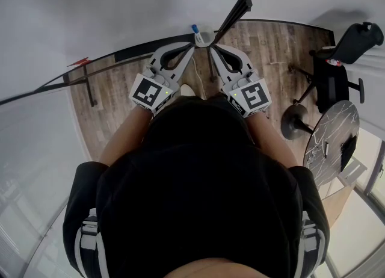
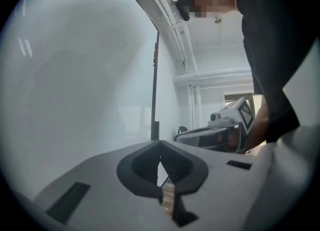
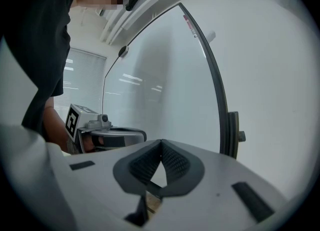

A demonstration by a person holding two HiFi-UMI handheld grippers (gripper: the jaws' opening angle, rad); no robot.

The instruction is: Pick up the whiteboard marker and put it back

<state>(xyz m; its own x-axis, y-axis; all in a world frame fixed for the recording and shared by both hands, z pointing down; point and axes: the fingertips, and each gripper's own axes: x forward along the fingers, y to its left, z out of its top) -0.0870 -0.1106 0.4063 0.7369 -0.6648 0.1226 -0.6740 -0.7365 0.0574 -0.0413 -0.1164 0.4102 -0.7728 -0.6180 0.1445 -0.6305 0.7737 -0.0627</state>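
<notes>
A whiteboard marker with a blue cap and white body lies just beyond the two gripper tips, at the foot of the whiteboard. I cannot tell what it rests on. My left gripper and right gripper are held side by side in front of the person, both pointing at the board. Each is shut with nothing between its jaws. The left gripper view has the closed tips facing the board. The right gripper view has its own closed tips before the board. The marker is hidden in both gripper views.
A black office chair stands on the wood floor at the right. Below it is a round marble table with dark items on it, and a black round stand base. The board's dark frame post is close on the right.
</notes>
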